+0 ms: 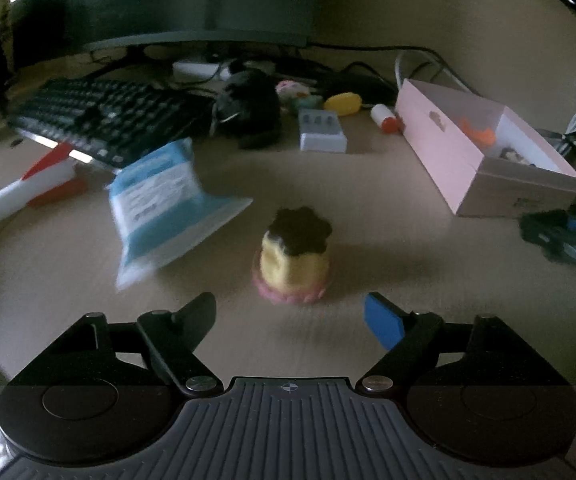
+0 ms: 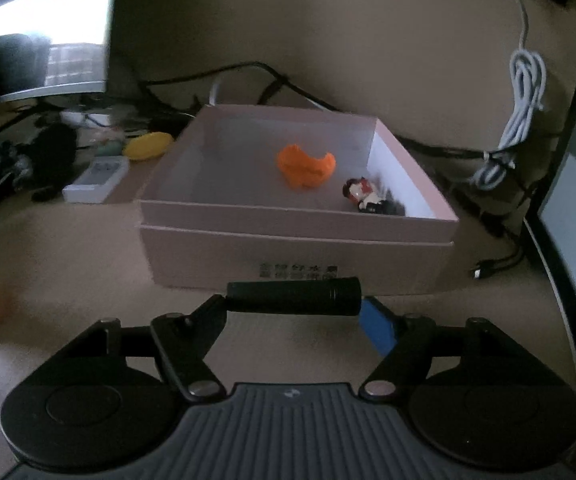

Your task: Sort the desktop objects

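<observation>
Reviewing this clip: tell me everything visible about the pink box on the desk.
The pink box is a shallow, open-topped cardboard box, pale pink outside and white inside, apparently nested in its own lid, with dark print on the near wall. It sits flat on the desk. Inside lie an orange toy near the middle and a small figurine by the right wall. A black cylinder spans the right gripper just before the box; contact with the box cannot be told.

On the beige desk (image 1: pixel 328 184), a pale pink box (image 1: pixel 440 148) with a white inside holds an orange toy (image 2: pixel 306 168) and a small red, white and black figure (image 2: pixel 364 196). A yellow cake toy (image 1: pixel 294 264) has a dark brown top and pink base. The packet (image 1: pixel 164 196) is blue and white, the keyboard (image 1: pixel 100 116) black, the rocket toy (image 1: pixel 24 196) red and white. A black cylinder (image 2: pixel 292 296) lies by a blue pad (image 2: pixel 378 326).
</observation>
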Motion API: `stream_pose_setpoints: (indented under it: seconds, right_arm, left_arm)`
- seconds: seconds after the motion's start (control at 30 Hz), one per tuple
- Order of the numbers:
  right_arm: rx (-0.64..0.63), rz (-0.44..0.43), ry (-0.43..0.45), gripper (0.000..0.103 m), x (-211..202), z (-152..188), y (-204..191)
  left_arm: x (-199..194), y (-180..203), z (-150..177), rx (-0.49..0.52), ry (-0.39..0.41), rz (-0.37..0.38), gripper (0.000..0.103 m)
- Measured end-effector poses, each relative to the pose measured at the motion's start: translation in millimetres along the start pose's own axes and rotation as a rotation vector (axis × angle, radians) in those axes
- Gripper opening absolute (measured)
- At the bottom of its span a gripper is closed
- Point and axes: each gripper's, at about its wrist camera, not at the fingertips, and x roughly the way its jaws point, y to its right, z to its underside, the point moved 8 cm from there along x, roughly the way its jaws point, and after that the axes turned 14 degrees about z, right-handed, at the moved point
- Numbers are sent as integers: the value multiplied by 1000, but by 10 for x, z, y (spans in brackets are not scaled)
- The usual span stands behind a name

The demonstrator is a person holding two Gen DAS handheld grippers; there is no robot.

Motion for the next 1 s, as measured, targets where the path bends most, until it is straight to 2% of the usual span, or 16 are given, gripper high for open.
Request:
stream_pose_setpoints:
  seconds: [0.13,0.17,0.23,0.27,0.37,0.57,0.8,0.9,1.0]
  right_arm:
    - [-40,-63,24,74,-344,78,53]
    - [-49,-76,29,74,-430,98,62]
    - [-62,-97,35,74,-574,135,110]
    - [-66,-109,36,74,-642,153,138]
    - [-64,-137,30,74,-798,186,226]
    - [-95,-143,43,74,-980,252,432]
    - [-132,-159,74,74,-1195,301,680]
    - [-142,-158,120,74,-1321,236,765]
    - [-100,-122,181,74,-1374,24,831]
  left_arm:
    - [203,-20,-144,18,8,-33,86]
    - [249,-20,-173,22,4,-34,83]
    - [309,-17,-205,33,-9,-42,73]
    - [318,-10,-207,37,-12,-44,63]
    - [261,47,-190,58,-8,-40,48]
    - [-10,377,-4,92,-12,42,48]
    - [-302,956,205,186,-17,209,48]
    - [-283,1149,56,228,10,245,48]
    - [-195,1256,-309,233,68,261,48]
